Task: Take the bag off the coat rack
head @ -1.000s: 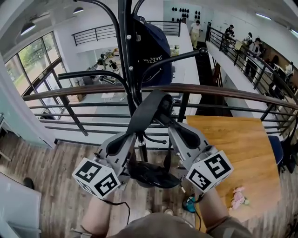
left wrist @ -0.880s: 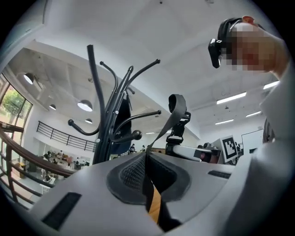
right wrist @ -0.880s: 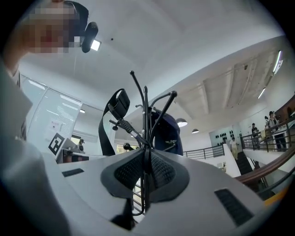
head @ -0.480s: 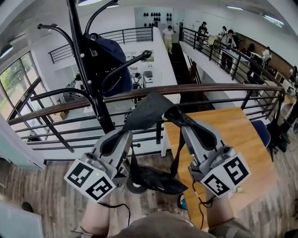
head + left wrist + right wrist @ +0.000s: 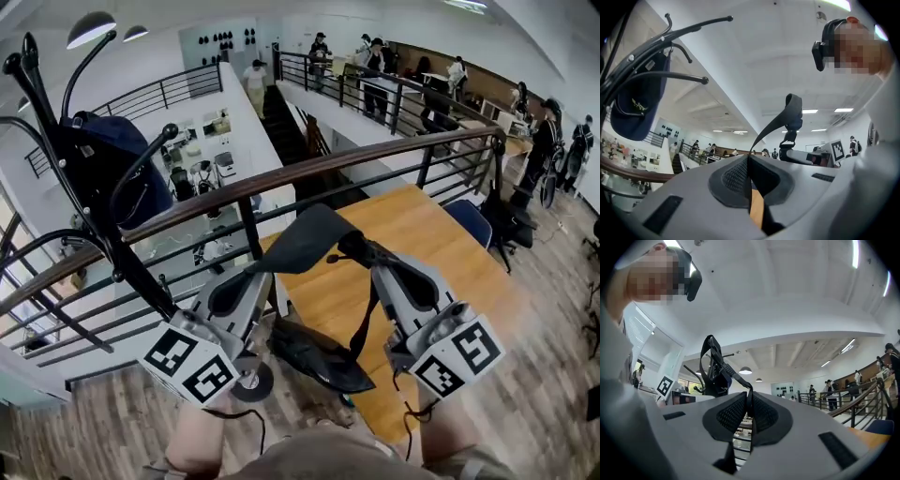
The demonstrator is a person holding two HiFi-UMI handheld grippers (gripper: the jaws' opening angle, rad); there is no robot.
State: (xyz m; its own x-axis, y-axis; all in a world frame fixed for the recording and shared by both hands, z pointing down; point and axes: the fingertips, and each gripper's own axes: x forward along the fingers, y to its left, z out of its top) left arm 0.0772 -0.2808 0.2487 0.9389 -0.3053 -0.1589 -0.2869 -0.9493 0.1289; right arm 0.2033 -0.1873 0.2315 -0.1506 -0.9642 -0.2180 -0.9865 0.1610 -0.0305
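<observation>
Wooden table (image 5: 450,234) beside railing (image 5: 309,167), left claw (image 5: 265,272) and right claw (image 5: 361,253) pinching bag (image 5: 314,354) strap (image 5: 305,239), coat rack (image 5: 117,253) leftward.

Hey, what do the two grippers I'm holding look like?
The left hand-held gripper and right hand-held gripper are light grey wedge-shaped shells with black textured pads. Each carries a white cube with black square markers and trails a thin black cable.
</observation>
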